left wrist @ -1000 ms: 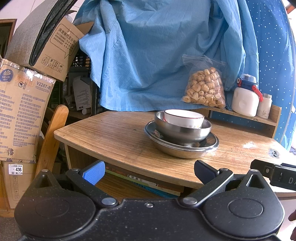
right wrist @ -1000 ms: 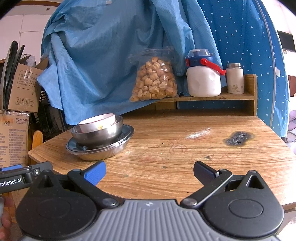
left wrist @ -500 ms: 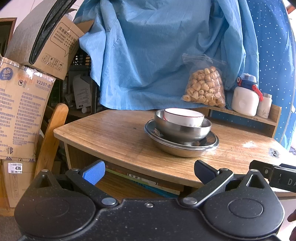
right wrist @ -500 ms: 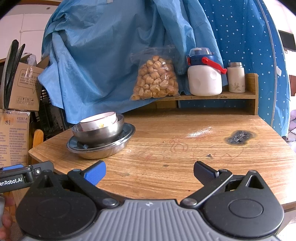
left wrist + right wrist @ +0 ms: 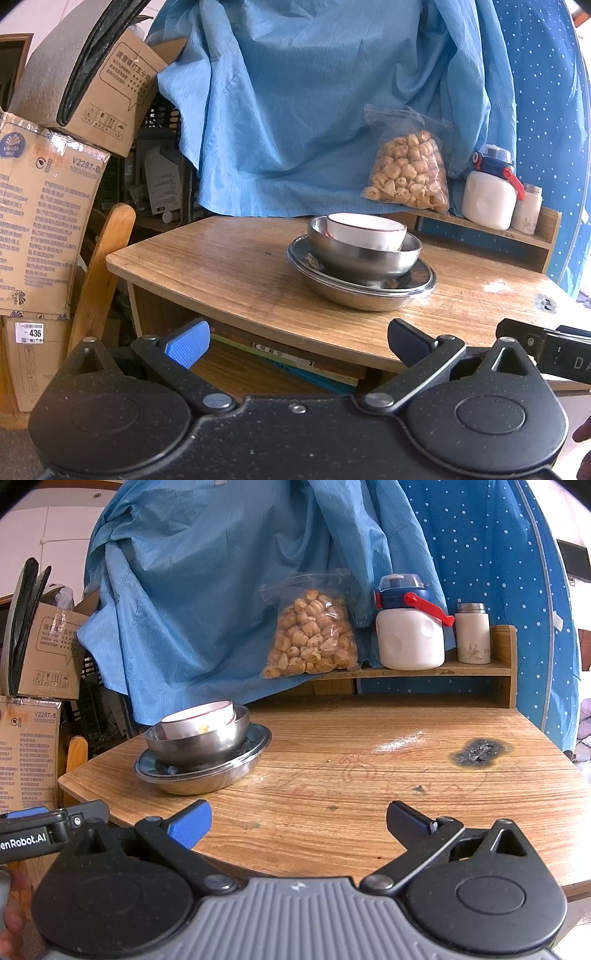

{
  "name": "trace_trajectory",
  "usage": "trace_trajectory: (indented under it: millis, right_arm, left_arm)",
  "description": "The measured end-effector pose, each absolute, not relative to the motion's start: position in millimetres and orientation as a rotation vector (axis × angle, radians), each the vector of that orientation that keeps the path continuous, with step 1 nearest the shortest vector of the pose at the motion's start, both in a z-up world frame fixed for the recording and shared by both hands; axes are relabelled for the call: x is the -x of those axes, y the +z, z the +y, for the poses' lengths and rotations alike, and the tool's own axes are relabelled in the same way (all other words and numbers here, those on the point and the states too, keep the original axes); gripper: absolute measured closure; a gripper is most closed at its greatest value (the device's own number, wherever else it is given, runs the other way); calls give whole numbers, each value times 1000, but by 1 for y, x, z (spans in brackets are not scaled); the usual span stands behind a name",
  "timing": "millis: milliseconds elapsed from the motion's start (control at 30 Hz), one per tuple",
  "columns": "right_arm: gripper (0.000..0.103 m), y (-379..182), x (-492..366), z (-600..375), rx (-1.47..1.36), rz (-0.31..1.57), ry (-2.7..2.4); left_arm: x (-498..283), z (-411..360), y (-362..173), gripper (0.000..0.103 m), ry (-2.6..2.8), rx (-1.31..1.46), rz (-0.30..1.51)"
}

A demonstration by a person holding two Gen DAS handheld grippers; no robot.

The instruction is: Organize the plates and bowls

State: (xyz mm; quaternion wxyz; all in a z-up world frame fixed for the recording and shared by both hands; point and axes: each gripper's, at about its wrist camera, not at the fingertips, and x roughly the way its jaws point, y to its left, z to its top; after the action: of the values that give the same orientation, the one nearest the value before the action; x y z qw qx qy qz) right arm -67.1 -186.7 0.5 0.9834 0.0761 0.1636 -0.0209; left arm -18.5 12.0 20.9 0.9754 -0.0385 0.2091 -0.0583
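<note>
1. A wooden desk (image 5: 369,775) carries one nested stack near its left corner.
2. A steel plate (image 5: 362,291) forms the base; a steel bowl (image 5: 364,254) sits in it.
3. A white bowl (image 5: 365,230) rests tilted inside the steel bowl.
4. Left tool (image 5: 297,341) and right tool (image 5: 299,821) hang wide open, empty, short of the desk edge.
5. Stacked dishes fit either a finished tidy-up or a pile awaiting sorting.
6. Compared with a second ago, the stack is unmoved; the views barely shift.

Left gripper (image 5: 295,341) held level and low, jaws spread wide and empty, right gripper (image 5: 298,821) alongside it at the same height, jaws likewise wide apart, gripping nothing
</note>
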Motion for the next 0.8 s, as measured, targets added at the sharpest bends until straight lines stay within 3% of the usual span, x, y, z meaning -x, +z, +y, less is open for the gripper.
trace_trajectory:
  millis: [800]
  right_arm:
    - [0,1,67,-188,-152,334,-34]
  left_arm:
    - [15,10,21,1,-133,70,456]
